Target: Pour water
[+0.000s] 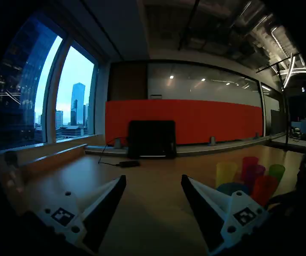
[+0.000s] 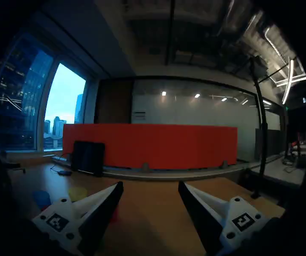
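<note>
My left gripper (image 1: 153, 180) hovers open over the wooden table (image 1: 153, 213), nothing between its fingers. To its right stands a cluster of translucent cups: a yellow cup (image 1: 225, 173), a pink cup (image 1: 252, 170), a green cup (image 1: 276, 171), an orange cup (image 1: 264, 189) and a blue cup (image 1: 231, 187) partly behind the right finger. In the right gripper view my right gripper (image 2: 150, 184) is open and holds nothing. Low at its left stand a blue cup (image 2: 41, 198) and a yellow cup (image 2: 77, 193), with a red cup (image 2: 115, 213) half hidden behind the left finger.
A dark monitor (image 1: 151, 138) stands at the table's far edge before an orange partition (image 1: 195, 121), a power adapter and cable (image 1: 128, 163) in front of it. Windows (image 1: 74, 102) run along the left. A black pole (image 2: 261, 141) rises at the right beyond the table (image 2: 153, 213).
</note>
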The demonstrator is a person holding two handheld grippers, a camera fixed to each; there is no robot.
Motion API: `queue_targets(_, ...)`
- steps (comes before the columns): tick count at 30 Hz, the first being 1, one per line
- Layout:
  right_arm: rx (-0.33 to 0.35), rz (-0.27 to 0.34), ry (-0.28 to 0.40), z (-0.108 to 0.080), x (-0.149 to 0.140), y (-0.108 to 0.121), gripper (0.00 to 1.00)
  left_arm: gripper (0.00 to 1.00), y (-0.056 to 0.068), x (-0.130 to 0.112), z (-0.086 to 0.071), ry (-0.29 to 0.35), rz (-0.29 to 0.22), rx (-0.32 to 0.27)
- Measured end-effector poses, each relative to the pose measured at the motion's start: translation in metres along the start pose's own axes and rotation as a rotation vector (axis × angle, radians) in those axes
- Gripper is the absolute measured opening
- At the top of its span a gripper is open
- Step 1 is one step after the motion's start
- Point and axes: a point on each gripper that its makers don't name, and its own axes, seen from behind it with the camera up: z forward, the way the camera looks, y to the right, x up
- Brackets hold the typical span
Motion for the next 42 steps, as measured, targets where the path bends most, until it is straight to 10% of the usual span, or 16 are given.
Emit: queue_targets(42,-0.068,0.010,-0.057,0.003,-0.071,0.026,1.00,0.96,0.001,0.000,0.000,0.000,0.000,0.000)
